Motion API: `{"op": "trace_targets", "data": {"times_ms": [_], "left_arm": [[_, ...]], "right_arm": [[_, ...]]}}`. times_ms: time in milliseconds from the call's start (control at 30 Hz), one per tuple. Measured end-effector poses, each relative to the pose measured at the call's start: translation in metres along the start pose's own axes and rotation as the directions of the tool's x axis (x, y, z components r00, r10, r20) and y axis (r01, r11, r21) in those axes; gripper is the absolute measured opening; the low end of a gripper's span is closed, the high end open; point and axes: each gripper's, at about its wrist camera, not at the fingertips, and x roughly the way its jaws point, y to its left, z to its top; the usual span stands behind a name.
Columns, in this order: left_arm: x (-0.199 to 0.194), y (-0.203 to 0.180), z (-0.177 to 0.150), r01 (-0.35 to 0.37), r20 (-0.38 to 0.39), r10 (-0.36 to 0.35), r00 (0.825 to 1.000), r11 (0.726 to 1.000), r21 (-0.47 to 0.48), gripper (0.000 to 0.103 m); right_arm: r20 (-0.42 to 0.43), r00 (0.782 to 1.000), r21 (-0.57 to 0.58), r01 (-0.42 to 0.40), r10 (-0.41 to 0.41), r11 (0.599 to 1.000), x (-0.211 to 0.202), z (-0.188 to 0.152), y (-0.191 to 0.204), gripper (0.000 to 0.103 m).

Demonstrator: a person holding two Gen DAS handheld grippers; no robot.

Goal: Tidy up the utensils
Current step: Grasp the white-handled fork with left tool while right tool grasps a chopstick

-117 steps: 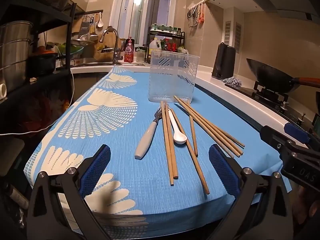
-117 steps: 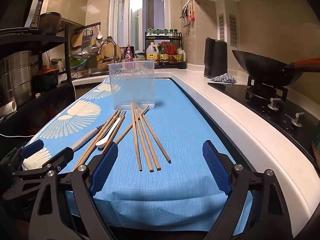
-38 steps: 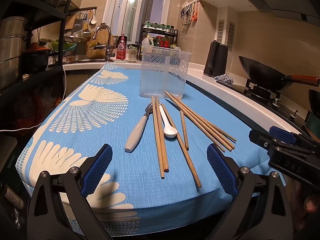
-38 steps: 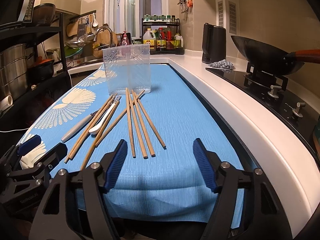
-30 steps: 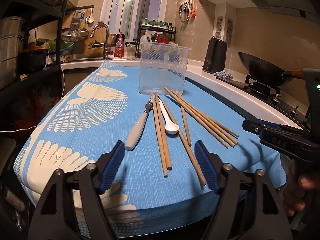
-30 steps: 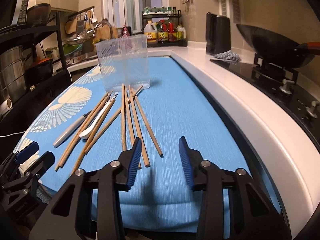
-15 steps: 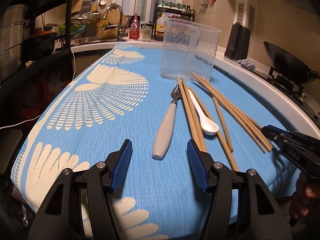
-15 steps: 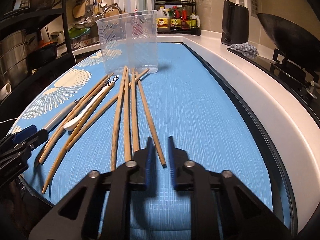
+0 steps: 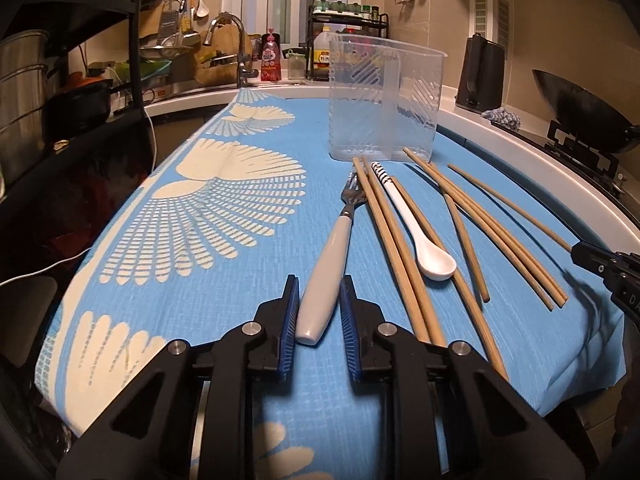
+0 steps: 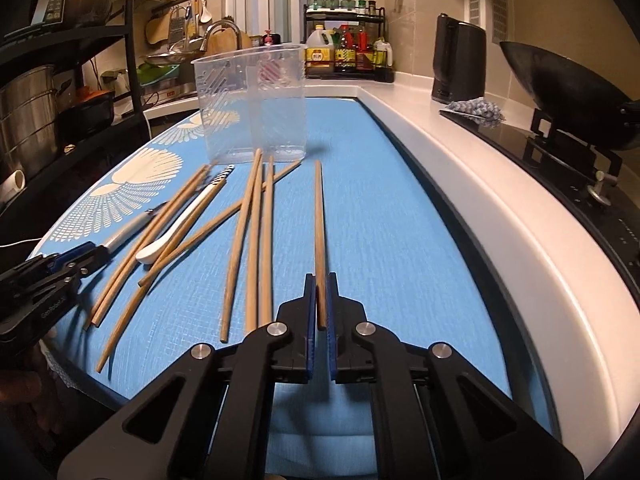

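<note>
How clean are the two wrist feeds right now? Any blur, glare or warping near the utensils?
Left wrist view: sharp; fisheye bends the counter edge; the fork between the closing left gripper reads clearly; dark corners. Right wrist view: slight blur on the wok side; the clear holder shows see-through reflections; the chopstick in the right gripper is crisp.
</note>
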Motion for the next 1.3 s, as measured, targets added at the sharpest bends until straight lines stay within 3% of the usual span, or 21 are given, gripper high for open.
{"op": "trace_targets", "data": {"times_ms": [233,400,533,1167,1300], "left_arm": [[-0.022,0.002,-0.019,0.001,0.019,-0.001,1.0,1.0,-0.009,0.019],[-0.018,0.006,-0.019,0.013,0.042,-0.012,0.999,1.0,-0.025,0.034],[-0.014,0.006,-0.02,0.017,0.065,-0.016,0.998,1.0,-0.017,0.035],[-0.009,0.005,-0.022,0.008,0.129,-0.009,0.992,1.0,0.007,0.035],[-0.008,0.003,-0.022,0.017,0.132,-0.02,0.991,1.0,0.019,0.027]], "right_arm": [[-0.021,0.999,0.028,0.03,-0.029,0.999,-0.003,-0.015,-0.01,0.009],[-0.028,0.999,0.047,0.021,-0.02,0.999,0.003,-0.018,-0.014,0.017],[-0.018,1.0,0.044,0.021,-0.02,0.999,0.007,-0.018,-0.015,0.021],[0.054,0.998,0.053,0.013,-0.016,0.998,0.011,-0.022,-0.015,0.018],[0.055,0.998,0.046,0.01,-0.012,0.999,0.012,-0.023,-0.012,0.012]]}}
